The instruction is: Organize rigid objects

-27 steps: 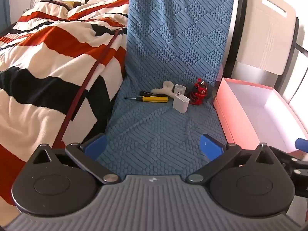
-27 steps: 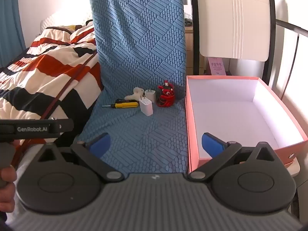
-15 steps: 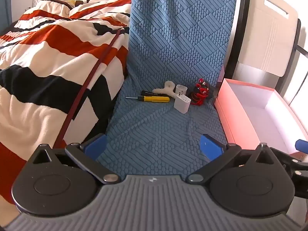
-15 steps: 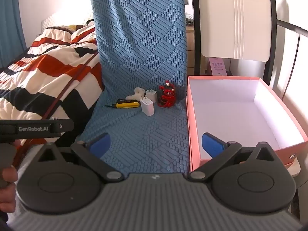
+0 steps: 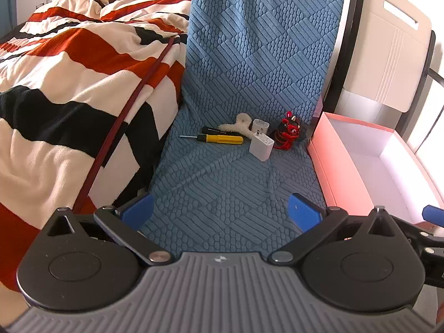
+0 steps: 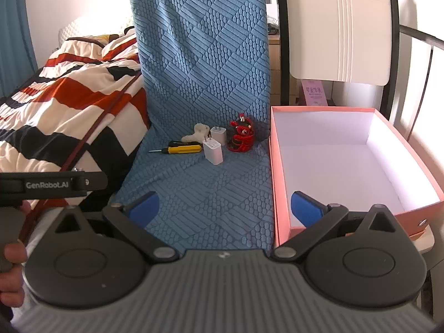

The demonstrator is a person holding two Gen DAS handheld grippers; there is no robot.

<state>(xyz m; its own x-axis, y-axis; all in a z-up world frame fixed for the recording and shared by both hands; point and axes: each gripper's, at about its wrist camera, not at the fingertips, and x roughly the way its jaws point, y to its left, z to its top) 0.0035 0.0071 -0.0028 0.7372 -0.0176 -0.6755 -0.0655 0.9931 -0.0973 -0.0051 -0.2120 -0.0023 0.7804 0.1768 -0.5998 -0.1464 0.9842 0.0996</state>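
Judging from how things lie, the tidying has not yet begun: the pink box with its white lining stands empty just beside the blue textured chair cover, and every small item sits on the seat in a cluster near the backrest. A yellow-handled screwdriver lies flat with its tip pointing towards the striped blanket; behind it is a black-handled tool, probably a second screwdriver, though it is partly hidden. A cream fluffy piece rests against the backrest, two white plug chargers stand close together, one in front of the other, and a red figurine sits nearest the box. The left gripper hangs above the front of the seat, well apart from the cluster, its blue-padded fingers spread wide with nothing between them. The right gripper is likewise wide open and empty, one pad over the seat and the other over the box's near corner. All the items are left to move into the box.
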